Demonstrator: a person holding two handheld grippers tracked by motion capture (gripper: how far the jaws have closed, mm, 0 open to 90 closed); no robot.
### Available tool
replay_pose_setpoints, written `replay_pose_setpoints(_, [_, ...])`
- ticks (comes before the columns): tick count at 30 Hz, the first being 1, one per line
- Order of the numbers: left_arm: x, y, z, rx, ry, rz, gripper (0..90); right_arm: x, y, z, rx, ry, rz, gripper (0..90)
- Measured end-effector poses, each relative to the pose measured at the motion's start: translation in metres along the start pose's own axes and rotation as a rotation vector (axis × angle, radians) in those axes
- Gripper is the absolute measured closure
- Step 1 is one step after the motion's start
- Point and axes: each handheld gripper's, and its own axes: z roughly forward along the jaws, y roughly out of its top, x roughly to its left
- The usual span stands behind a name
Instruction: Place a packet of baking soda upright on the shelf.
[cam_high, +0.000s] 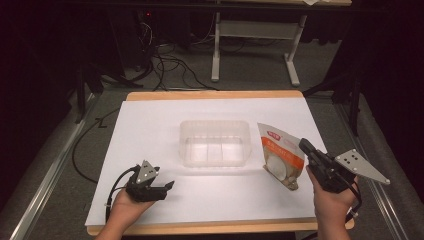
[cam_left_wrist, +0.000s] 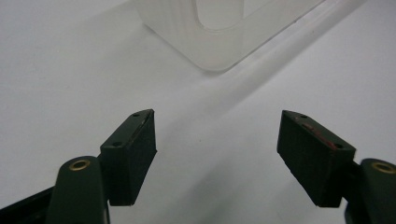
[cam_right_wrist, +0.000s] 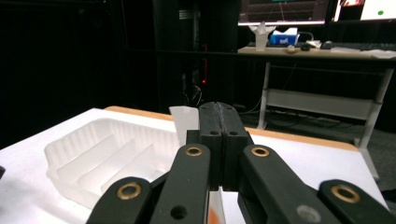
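- Right gripper (cam_high: 306, 146): jaws pinched on top edge of pouch (cam_high: 281, 156), lifted just right of tray (cam_high: 215, 143).
- Left gripper (cam_high: 167, 187): jaws spread, empty, low over table (cam_high: 150, 130) near tray.

The print on the orange and white pouch (cam_high: 281, 156) is too small to read in the high view. In the right gripper view the gripper (cam_right_wrist: 219, 122) hides most of the pouch (cam_right_wrist: 186, 122); a white corner shows beside the jaws. In the left gripper view the top edge cuts off the clear tray (cam_left_wrist: 219, 42).
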Motion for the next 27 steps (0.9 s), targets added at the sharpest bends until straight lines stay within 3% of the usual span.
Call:
replay_pose_setpoints(3, [0.000,0.000,0.000,-0.001,-0.001,-0.001,28.7,0.002,0.001,0.000,-0.012,-0.004,-0.008,90.0])
replay_pose_setpoints(8, [0.000,0.000,0.000,0.000,0.000,0.002,28.7,0.004,-0.004,0.001,0.003,0.026,-0.005,90.0])
replay_pose_setpoints(16, [0.000,0.000,-0.002,-0.005,0.001,0.003,28.8,0.006,-0.018,-0.005,0.039,0.036,-0.007,90.0])
replay_pose_setpoints(23, [0.000,0.000,-0.003,-0.008,0.006,0.002,28.8,0.019,-0.025,-0.006,0.072,0.073,-0.019,90.0])
replay_pose_setpoints(27, [0.000,0.000,-0.003,-0.008,0.004,0.004,28.8,0.021,-0.025,-0.006,0.066,0.051,-0.030,90.0])
